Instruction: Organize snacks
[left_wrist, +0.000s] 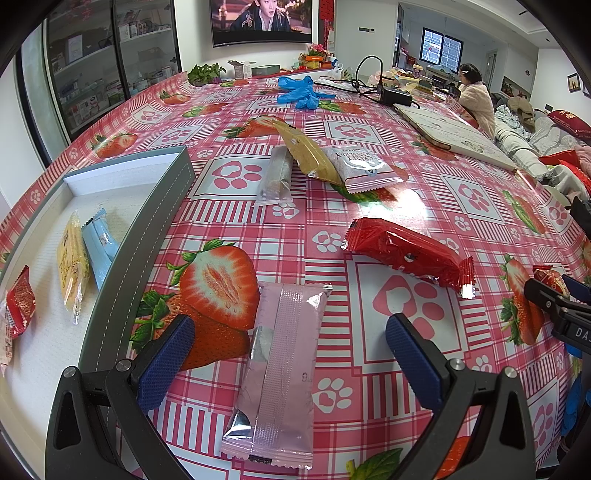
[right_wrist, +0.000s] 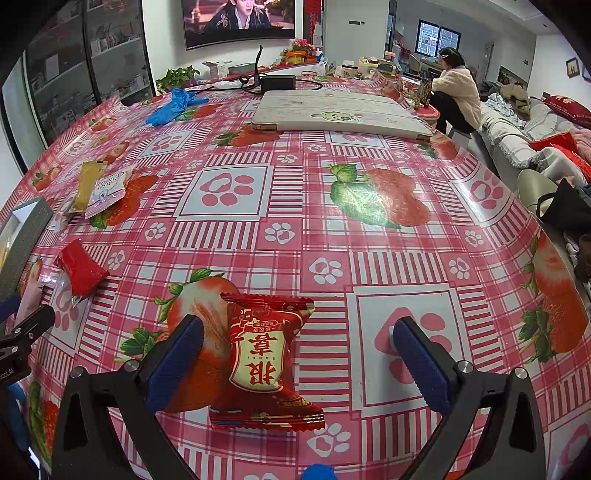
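Note:
My left gripper (left_wrist: 290, 332) is open, its fingers on either side of a pale pink snack packet (left_wrist: 280, 369) lying on the tablecloth. A grey-rimmed white tray (left_wrist: 147, 236) to its left holds a yellow packet (left_wrist: 72, 266), a light blue packet (left_wrist: 99, 245) and a red packet (left_wrist: 20, 301). A red packet (left_wrist: 410, 254), a silver packet (left_wrist: 275, 175), a gold packet (left_wrist: 304, 151) and a pink-white packet (left_wrist: 360, 168) lie farther out. My right gripper (right_wrist: 297, 330) is open around a red snack packet with Chinese writing (right_wrist: 264, 363).
A closed white laptop (right_wrist: 340, 114) and blue gloves (right_wrist: 173, 105) lie at the far side of the table, with cables and a black box (right_wrist: 277, 83). A person (right_wrist: 456, 92) sits beyond the table on the right. The table edge falls away on the right.

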